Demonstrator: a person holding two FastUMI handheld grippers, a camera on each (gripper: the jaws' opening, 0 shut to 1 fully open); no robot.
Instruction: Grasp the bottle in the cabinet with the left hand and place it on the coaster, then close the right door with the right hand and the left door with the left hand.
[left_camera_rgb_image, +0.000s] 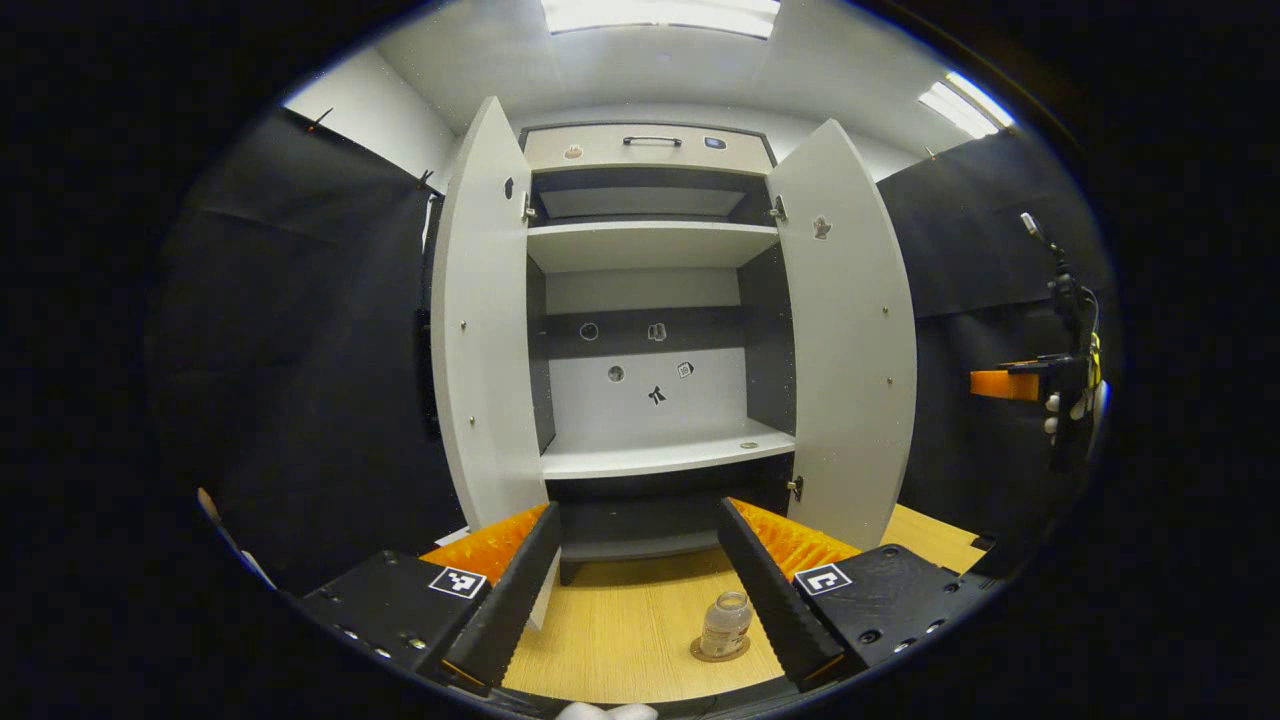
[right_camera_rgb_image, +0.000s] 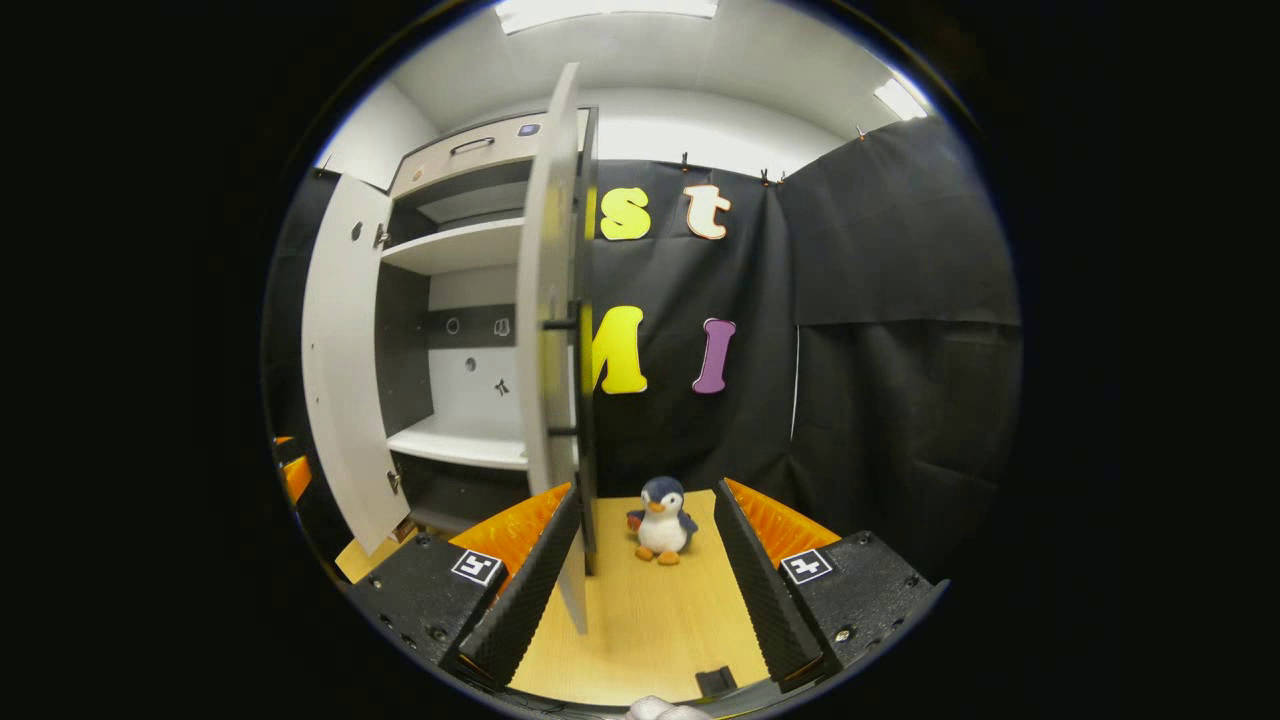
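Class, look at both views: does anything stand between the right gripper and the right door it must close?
Nothing visible does. The right gripper is open, and the right door stands edge-on just ahead of its left finger. The penguin toy sits beyond, on the table.

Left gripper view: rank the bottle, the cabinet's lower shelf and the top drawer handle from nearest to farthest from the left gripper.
1. bottle: on the coaster, on the table between the open fingers of the left gripper, toward the right one.
2. lower shelf: inside the cabinet, straight ahead.
3. drawer handle: at the cabinet's top, farthest.
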